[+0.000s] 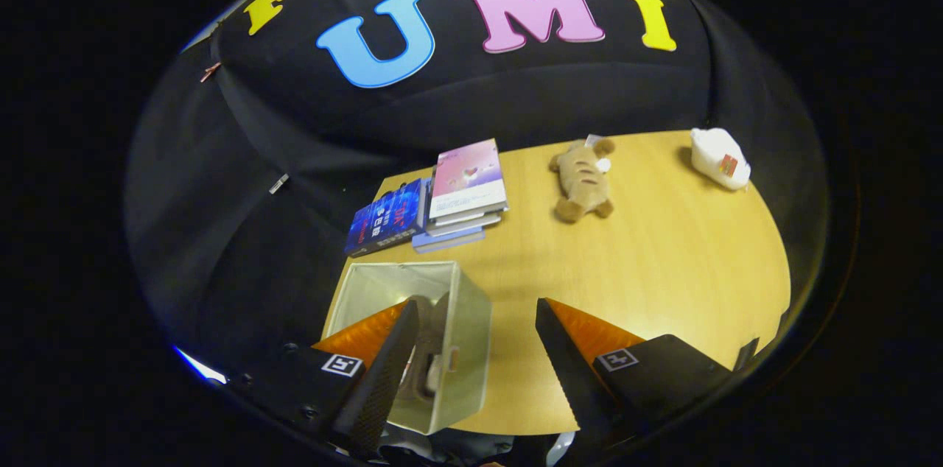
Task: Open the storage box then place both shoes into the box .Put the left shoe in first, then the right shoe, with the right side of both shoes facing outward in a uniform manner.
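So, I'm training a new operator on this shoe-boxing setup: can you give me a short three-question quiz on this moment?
1. True or false: the gripper is clamped on a shoe.
2. What lies on the table between the stack of books and the white bag? A) plush toy B) mug C) remote
3. Fill in: a shoe already sits inside the open ____.

Key:
1. False: the fingers stand open and hold nothing.
2. A, the plush toy.
3. storage box, by the left finger.
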The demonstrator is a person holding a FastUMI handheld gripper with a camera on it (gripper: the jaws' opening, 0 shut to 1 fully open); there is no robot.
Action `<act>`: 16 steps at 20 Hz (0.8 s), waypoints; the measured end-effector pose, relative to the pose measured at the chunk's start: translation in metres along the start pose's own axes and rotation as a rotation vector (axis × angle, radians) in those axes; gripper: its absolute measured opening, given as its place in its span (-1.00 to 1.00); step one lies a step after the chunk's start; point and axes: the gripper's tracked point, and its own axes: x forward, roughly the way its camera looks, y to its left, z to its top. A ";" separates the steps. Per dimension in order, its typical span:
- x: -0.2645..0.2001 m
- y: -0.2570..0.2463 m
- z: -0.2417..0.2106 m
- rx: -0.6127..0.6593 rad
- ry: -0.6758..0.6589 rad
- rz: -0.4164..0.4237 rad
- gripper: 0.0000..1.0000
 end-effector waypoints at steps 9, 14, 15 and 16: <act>-0.069 -0.068 0.084 -0.193 -0.334 -0.100 0.98; -0.115 -0.085 0.120 -0.289 -0.517 -0.146 0.98; -0.125 -0.084 0.125 -0.301 -0.556 -0.149 0.98; -0.134 -0.085 0.128 -0.310 -0.586 -0.154 0.97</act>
